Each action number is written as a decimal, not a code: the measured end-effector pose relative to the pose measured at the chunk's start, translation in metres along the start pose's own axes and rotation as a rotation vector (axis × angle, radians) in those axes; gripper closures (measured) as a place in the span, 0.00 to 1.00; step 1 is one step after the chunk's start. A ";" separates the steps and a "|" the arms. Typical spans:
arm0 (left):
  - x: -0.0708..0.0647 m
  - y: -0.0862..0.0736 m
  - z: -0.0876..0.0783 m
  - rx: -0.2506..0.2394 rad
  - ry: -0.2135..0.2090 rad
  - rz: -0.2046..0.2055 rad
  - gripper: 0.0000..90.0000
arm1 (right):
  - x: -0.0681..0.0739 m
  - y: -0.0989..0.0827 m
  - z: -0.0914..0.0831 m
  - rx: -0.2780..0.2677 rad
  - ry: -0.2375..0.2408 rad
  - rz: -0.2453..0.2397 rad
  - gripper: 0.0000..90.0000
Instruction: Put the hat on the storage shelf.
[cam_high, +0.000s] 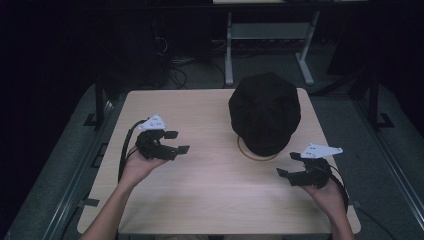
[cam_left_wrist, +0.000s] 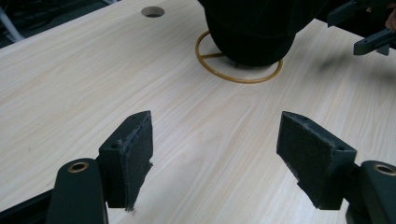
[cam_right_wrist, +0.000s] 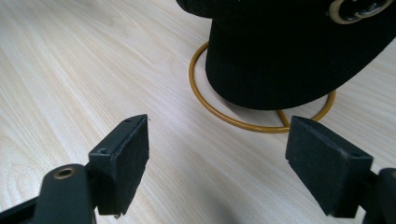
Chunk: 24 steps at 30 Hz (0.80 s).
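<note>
Pale wood-grain table (cam_high: 200, 180), square-ish, with a round cable hole (cam_left_wrist: 152, 11) in the top. The room around it is dark; grey floor, cables and a white desk frame (cam_high: 270, 45) behind the far edge.

Left gripper (cam_high: 180, 142) held over the left half of the table, jaws apart, nothing between the pads (cam_left_wrist: 135, 154), bare wood under them. The black cap (cam_high: 265, 112) is well to its right, across open table.

The cap sits on a stand with a gold wire ring base (cam_high: 256, 156) that rests on the table right of centre; the cap overhangs the ring. A metal eyelet (cam_right_wrist: 348, 9) shows on its side.

Right gripper (cam_high: 289, 165) held near the right edge, just right of the ring and close to it, not touching. Jaws apart, empty.
</note>
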<state>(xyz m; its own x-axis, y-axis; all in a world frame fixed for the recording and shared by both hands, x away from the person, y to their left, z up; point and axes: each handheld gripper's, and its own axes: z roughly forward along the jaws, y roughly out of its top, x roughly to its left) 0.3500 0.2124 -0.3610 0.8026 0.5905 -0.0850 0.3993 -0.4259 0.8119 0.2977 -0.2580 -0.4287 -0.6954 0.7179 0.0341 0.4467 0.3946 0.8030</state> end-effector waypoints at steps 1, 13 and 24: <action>0.000 0.000 0.000 0.000 0.000 0.000 0.29 | 0.000 0.000 0.000 0.003 0.001 0.001 0.23; -0.002 -0.020 -0.007 -0.007 0.030 -0.003 0.27 | 0.002 -0.001 0.002 0.015 0.005 -0.009 0.23; -0.007 -0.043 -0.017 0.001 0.062 0.003 0.27 | 0.004 -0.003 0.002 0.023 0.003 -0.012 0.23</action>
<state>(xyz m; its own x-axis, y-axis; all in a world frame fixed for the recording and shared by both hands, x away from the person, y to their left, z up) 0.3195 0.2380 -0.3857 0.7749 0.6303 -0.0468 0.3975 -0.4284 0.8115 0.2948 -0.2553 -0.4324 -0.7024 0.7112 0.0268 0.4515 0.4161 0.7893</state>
